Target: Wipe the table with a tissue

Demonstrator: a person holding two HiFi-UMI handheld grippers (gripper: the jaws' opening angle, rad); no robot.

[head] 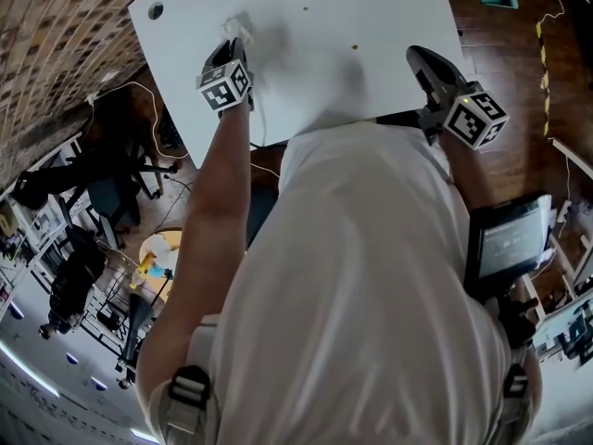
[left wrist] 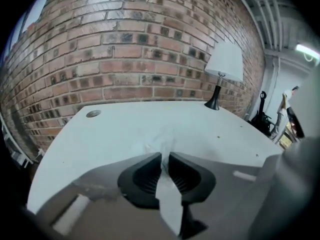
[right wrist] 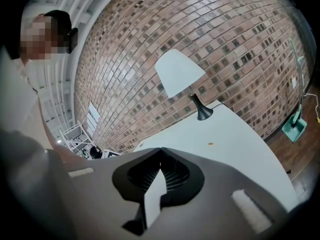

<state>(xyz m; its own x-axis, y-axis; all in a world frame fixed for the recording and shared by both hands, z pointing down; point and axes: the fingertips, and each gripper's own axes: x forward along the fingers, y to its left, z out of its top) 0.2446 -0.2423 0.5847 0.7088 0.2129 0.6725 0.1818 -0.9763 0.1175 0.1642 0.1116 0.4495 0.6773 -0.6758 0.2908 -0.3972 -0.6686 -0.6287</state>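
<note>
I have the left gripper [left wrist: 165,157] pinched shut on a white tissue [left wrist: 156,142]. The wad is bunched out ahead of the jaw tips and appears to be pressed down on the white table [left wrist: 110,134], so the paper meets the surface rather than the plastic. In the head view it sits toward the far left of the top, near the round cable grommet [head: 155,11].

The right gripper [right wrist: 161,151] has its jaws closed together on nothing. I hold it over the table's near right part, out of the wiping path.

A few brown crumbs [head: 355,46] lie well apart from the tissue, further right, and I judge they are what the wipe has to reach. A white-shaded lamp [left wrist: 223,64] stands at the far corner by the brick wall [left wrist: 125,49], so any sweep should stop short of its base.
</note>
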